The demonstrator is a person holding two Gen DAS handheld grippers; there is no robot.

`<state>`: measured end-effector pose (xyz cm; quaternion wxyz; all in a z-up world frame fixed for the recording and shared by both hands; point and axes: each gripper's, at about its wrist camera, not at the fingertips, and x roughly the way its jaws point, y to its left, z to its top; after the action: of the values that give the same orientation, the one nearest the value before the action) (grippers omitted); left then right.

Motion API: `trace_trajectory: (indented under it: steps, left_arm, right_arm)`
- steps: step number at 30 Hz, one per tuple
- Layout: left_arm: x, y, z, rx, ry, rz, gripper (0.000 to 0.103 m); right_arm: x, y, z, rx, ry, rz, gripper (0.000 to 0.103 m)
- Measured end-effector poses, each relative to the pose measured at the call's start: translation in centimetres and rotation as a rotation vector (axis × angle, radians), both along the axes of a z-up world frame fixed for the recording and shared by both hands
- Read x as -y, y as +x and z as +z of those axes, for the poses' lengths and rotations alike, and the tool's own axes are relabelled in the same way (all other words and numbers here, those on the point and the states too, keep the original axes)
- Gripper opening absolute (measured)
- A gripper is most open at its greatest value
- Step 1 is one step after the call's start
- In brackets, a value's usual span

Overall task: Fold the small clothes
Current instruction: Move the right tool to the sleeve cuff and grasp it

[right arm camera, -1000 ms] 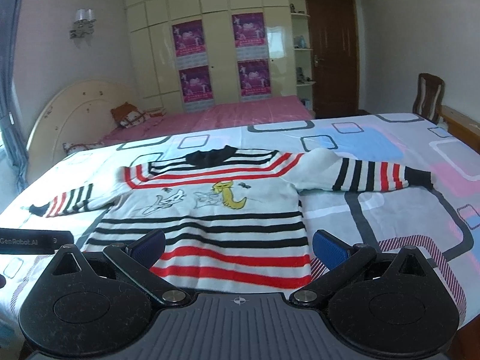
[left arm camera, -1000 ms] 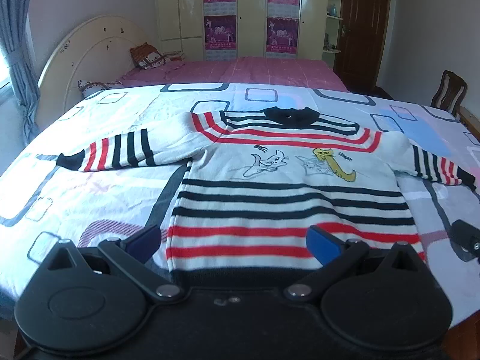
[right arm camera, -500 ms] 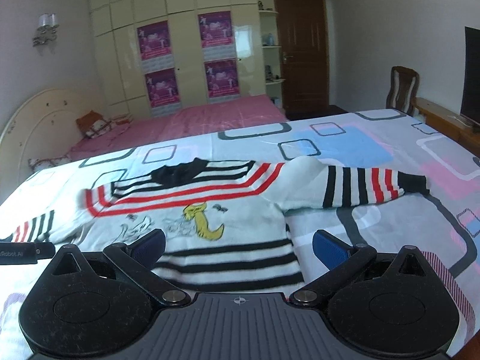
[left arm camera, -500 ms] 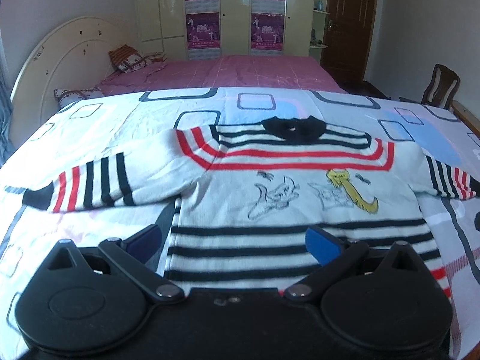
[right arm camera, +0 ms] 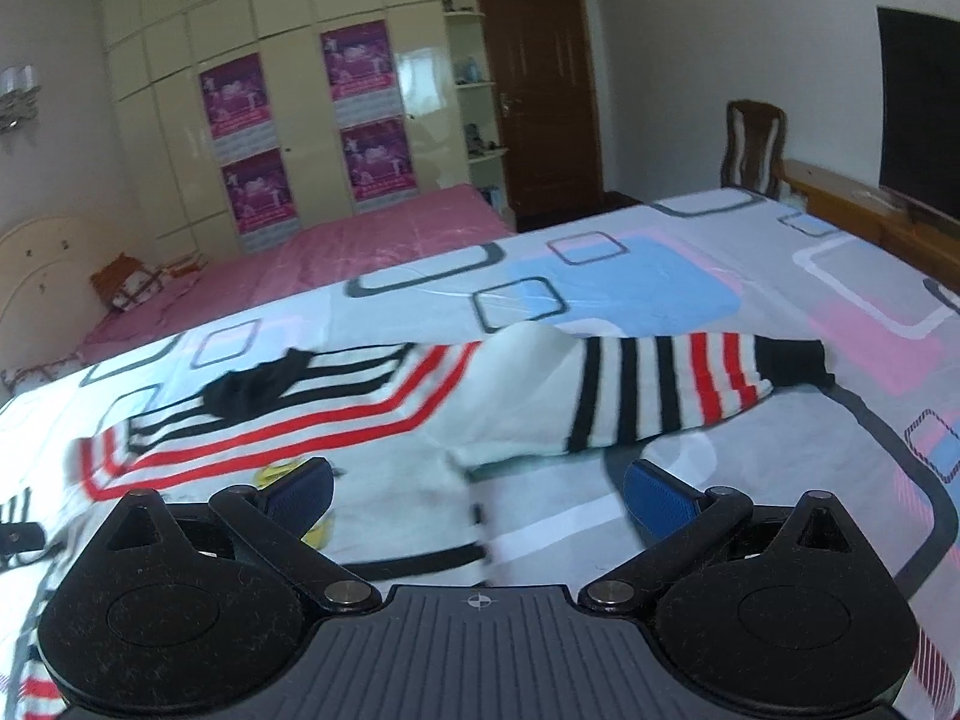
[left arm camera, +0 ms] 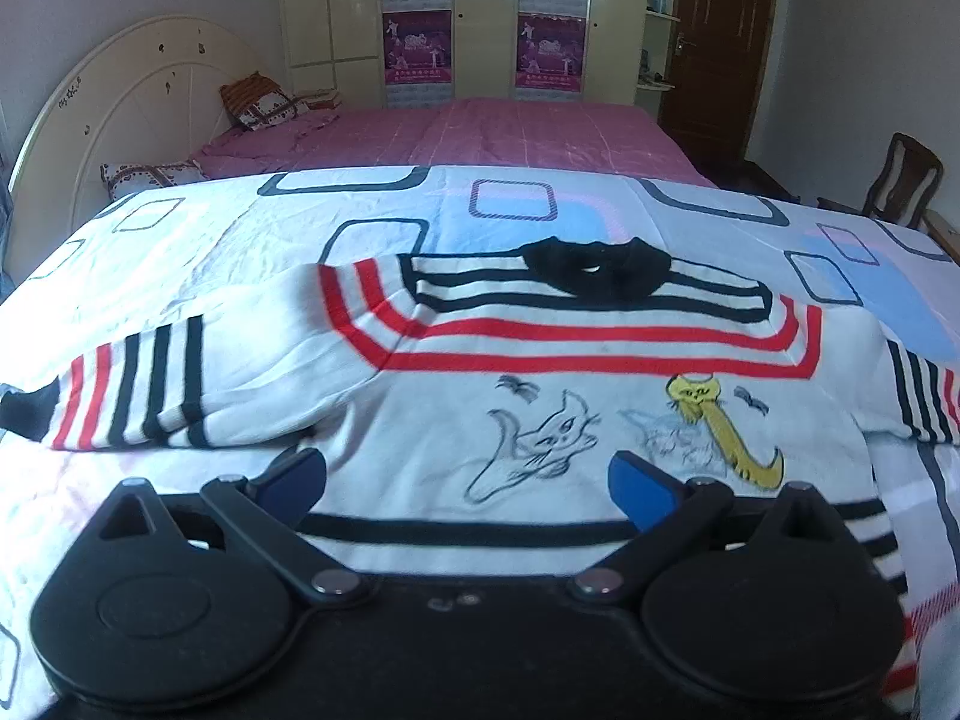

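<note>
A little striped sweater (left arm camera: 540, 372) lies flat, front up, on the patterned bedspread (left arm camera: 210, 240), filling the middle of the frame. Its sleeves are spread wide, I think so each can be folded in. The left gripper (left arm camera: 465, 480) hangs low over the chest, fingers wide apart, holding nothing. The right gripper (right arm camera: 477, 492) is spread open too, empty, by the armpit. The left view shows the cat drawings (left arm camera: 630, 432). Only the right view shows the whole right sleeve (right arm camera: 672, 390), at center right.
</note>
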<state>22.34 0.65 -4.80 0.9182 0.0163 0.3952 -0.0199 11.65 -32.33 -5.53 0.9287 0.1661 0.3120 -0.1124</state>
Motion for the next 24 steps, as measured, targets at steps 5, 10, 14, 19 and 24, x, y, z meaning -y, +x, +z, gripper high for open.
trace_trajectory:
  steps: [5,10,14,19,24]
  left_arm:
    - [3.1,2.1,-1.1,-0.01,0.011,0.017,0.098]
    - [5.7,3.8,-2.4,-0.028,0.012,0.03,0.093]
    - [7.3,4.6,-3.0,-0.035,0.029,0.038,0.091]
    - [8.7,5.0,-3.3,-0.039,0.046,0.037,0.086]
    - [9.5,5.5,-3.7,-0.057,0.06,0.031,0.082]
  right_arm:
    - [5.7,2.1,-2.2,-0.037,-0.002,-0.045,0.102]
    - [11.7,3.9,-5.2,-0.093,0.002,-0.112,0.102]
    - [16.0,5.0,-7.2,-0.135,0.009,-0.161,0.081]
    - [20.1,5.9,-9.7,-0.176,0.074,-0.231,0.078]
    - [21.9,6.7,-11.2,-0.179,0.107,-0.259,0.063]
